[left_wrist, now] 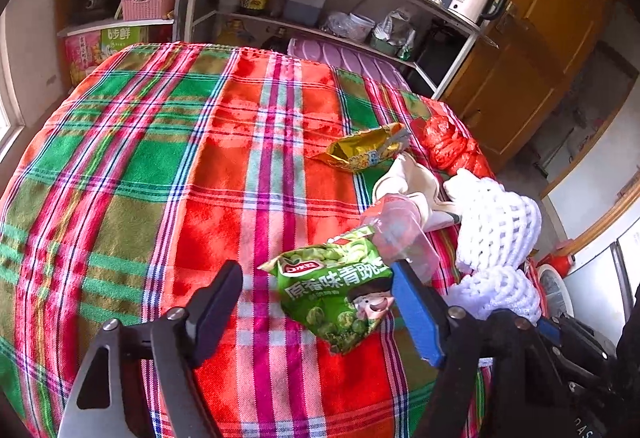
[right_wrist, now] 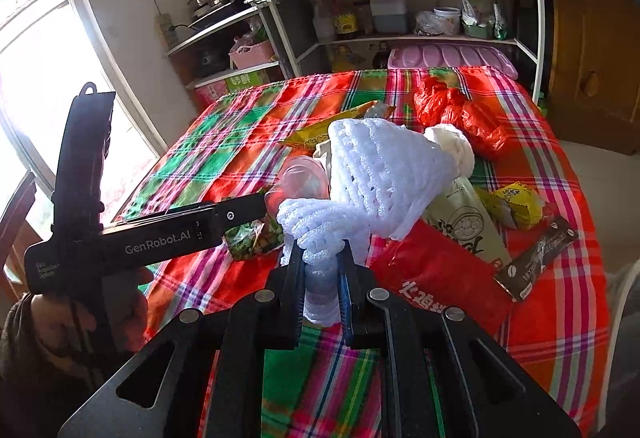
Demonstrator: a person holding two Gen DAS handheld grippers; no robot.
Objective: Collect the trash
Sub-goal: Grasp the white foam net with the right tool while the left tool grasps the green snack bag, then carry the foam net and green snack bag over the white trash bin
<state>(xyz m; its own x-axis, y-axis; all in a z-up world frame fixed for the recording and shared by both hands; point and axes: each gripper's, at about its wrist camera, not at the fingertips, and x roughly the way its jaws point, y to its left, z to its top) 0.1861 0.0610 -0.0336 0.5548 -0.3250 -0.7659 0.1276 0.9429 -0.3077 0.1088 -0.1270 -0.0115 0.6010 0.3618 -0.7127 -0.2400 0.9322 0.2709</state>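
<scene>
My right gripper [right_wrist: 320, 270] pinches the white foam fruit net [right_wrist: 376, 174] (light, springy, easily crushed). My left gripper [left_wrist: 316, 302] is spread around the green pea snack packet [left_wrist: 340, 290], not yet pressing it. The film looks slick and crinkly, so I would grip its flat middle, at 12 o'clock from the jaws.

Surface [right_wrist: 560, 318] under red/green/pink plaid cloth. Lying on it: green pea snack bag [left_wrist: 340, 298], gold wrapper [left_wrist: 360, 150], crumpled red plastic bag [right_wrist: 460, 114], red packet w/ white print [right_wrist: 436, 274], brown coffee stick [right_wrist: 536, 258], yellow wrapper [right_wrist: 516, 202], pale printed pouch [right_wrist: 464, 222].
</scene>
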